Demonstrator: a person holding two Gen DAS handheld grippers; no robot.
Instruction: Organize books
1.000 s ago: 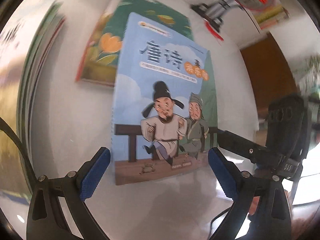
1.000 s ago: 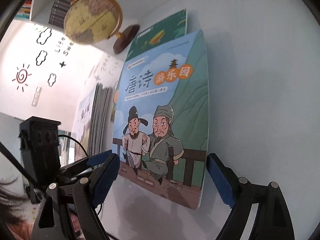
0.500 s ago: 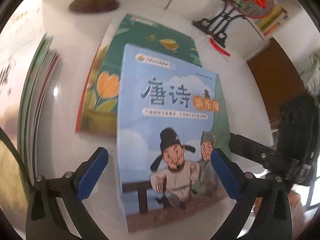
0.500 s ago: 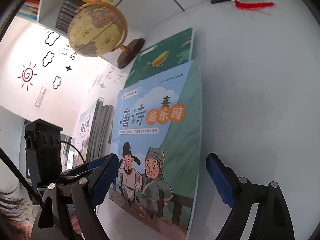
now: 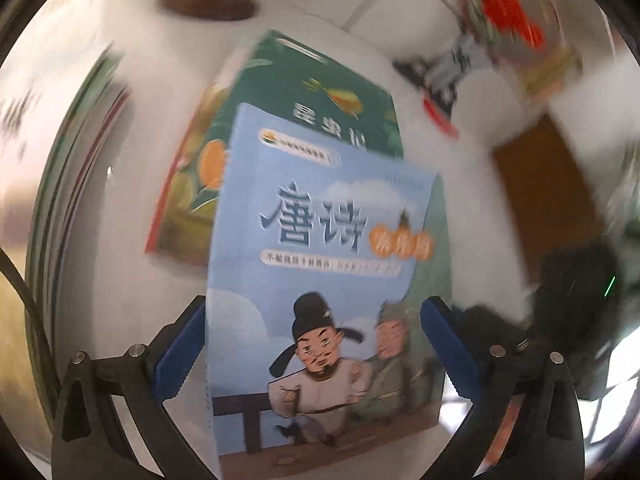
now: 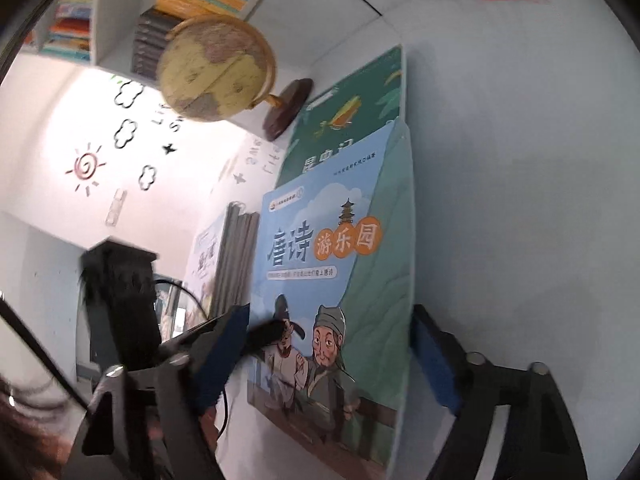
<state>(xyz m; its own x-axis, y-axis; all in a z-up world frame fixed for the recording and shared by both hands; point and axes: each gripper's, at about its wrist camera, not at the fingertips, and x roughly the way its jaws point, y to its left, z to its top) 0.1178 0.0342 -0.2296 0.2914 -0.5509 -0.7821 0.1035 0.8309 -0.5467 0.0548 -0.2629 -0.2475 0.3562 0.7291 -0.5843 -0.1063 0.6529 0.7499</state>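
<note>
The blue book (image 5: 320, 280) with two cartoon men on the cover lies flat on the white table (image 5: 128, 280). Its top end rests on a green book (image 5: 304, 92) that lies under it. A globe (image 6: 216, 68) stands past the green book, and a row of books (image 6: 236, 260) stands up on the left.

A second ago both tongs sat back from the blue book, just short of its near edge. Now both have come forward, so the book's near end sits between the blue pads.

The left tongs (image 5: 314, 356) are spread wide. They have just been closing a little. One pad (image 5: 180, 352) is right at the book's left edge and the other is at its right edge, but I cannot tell if they press on it. The left view is blurry.

The right tongs (image 6: 324, 368) have just been closing a lot. Before, there was bare table between their pads and the book. Now the right pad (image 6: 434, 364) is tight against the book's right edge, and the left pad lies at the book's left edge. I cannot tell if they squeeze it yet
</note>
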